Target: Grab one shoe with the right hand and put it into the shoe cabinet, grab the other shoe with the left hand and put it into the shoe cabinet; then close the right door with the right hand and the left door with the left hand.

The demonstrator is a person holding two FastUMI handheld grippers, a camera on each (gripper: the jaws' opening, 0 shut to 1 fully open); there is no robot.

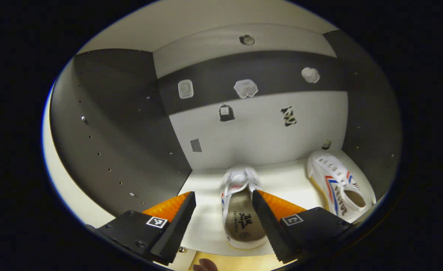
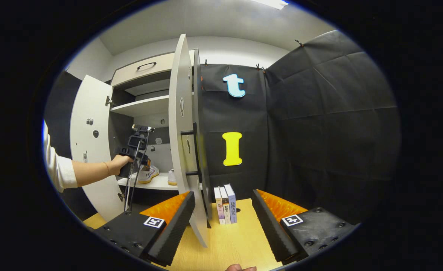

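Left gripper (image 1: 224, 214) jaws released, near shoe (image 1: 242, 210) on cabinet shelf (image 1: 206, 222) between them; second shoe (image 1: 340, 188) right. I'd back out straight. Right gripper (image 2: 224, 216) released, right door (image 2: 183, 150) ahead.

I see my left gripper (image 1: 223, 201) open inside the cabinet (image 1: 112, 131), its fingers on both sides of 1 white shoe (image 1: 242, 210) without touching. Another shoe (image 1: 340, 186) lies at right.

Two shoes (image 1: 244, 203) (image 1: 338, 184) sit side by side on the cabinet shelf (image 1: 281, 180)
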